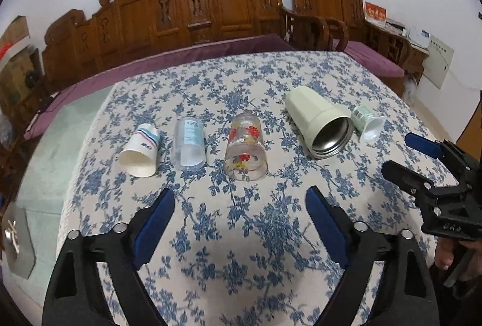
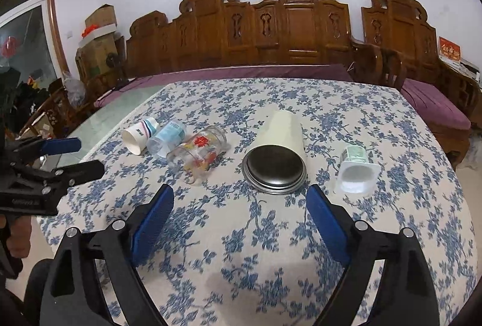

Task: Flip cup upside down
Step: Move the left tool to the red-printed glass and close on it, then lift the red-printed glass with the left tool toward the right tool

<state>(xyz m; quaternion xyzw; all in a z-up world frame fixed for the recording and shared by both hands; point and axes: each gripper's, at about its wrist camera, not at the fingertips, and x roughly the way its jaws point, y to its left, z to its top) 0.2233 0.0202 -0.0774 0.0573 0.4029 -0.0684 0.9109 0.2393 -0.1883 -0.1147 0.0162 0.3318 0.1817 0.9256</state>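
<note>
Several cups lie on their sides in a row on the floral tablecloth, mouths toward me. From the left: a striped paper cup [image 1: 141, 150] [image 2: 139, 135], a clear plastic cup with a blue label [image 1: 189, 142] [image 2: 166, 138], a glass with red flowers [image 1: 245, 147] [image 2: 198, 153], a cream steel-lined tumbler [image 1: 318, 122] [image 2: 277, 152] and a small white yogurt cup [image 1: 368, 122] [image 2: 357, 170]. My left gripper [image 1: 240, 197] is open and empty, in front of the glass. My right gripper [image 2: 240, 197] is open and empty, in front of the tumbler.
The table [image 1: 241, 250] has a blue floral cloth, with its left edge near the paper cup. A carved wooden sofa [image 1: 211, 13] with purple cushions stands behind it. Each gripper shows in the other's view: right gripper [image 1: 406, 156], left gripper [image 2: 81, 156].
</note>
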